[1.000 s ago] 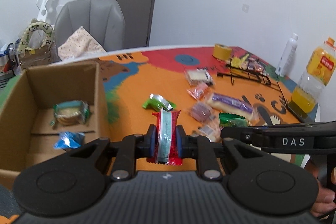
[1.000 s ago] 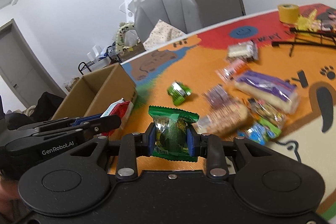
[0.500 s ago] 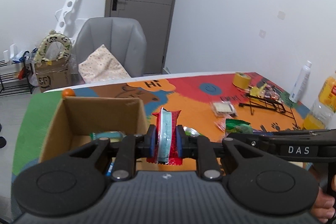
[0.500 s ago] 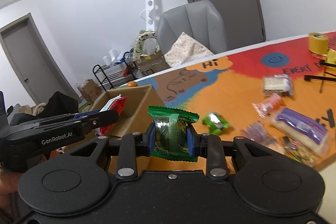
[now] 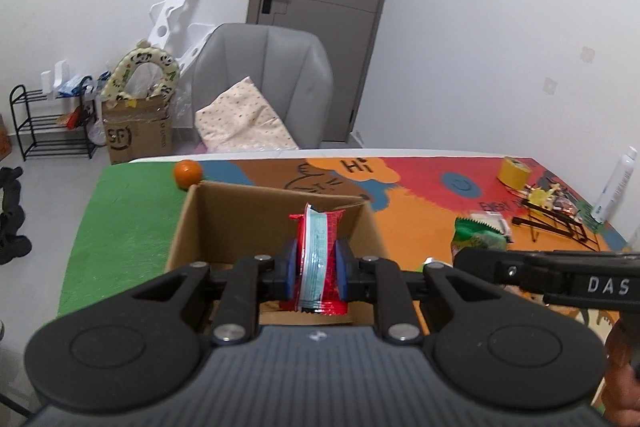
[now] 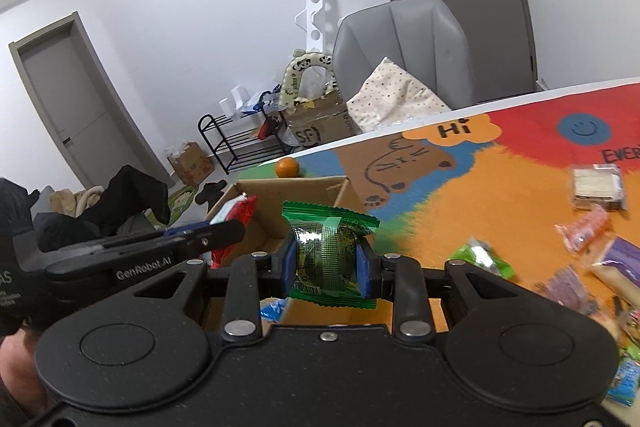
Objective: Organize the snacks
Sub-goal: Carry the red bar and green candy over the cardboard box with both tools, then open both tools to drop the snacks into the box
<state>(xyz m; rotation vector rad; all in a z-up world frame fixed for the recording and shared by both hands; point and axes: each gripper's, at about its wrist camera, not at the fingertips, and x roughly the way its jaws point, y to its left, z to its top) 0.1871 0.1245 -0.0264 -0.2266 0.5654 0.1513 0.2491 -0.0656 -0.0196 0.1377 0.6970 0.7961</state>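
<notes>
I hold left gripper (image 5: pixel 316 263) clamping red packet (image 5: pixel 320 251), right gripper (image 6: pixel 330 261) clamping green packet (image 6: pixel 328 251) | both over cardboard box (image 5: pixel 208 223) | loose snacks (image 6: pixel 596 183) beside box remain

Your room is evenly and brightly lit, with only soft shadows. Both fisheye views bow straight lines and darken at the corners. In your right view, the snacks (image 6: pixel 592 239) at the right edge smear with motion blur.

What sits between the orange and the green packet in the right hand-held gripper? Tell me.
The cardboard box, open-topped, lies between the orange and the green packet, shown in the right wrist view.
</notes>
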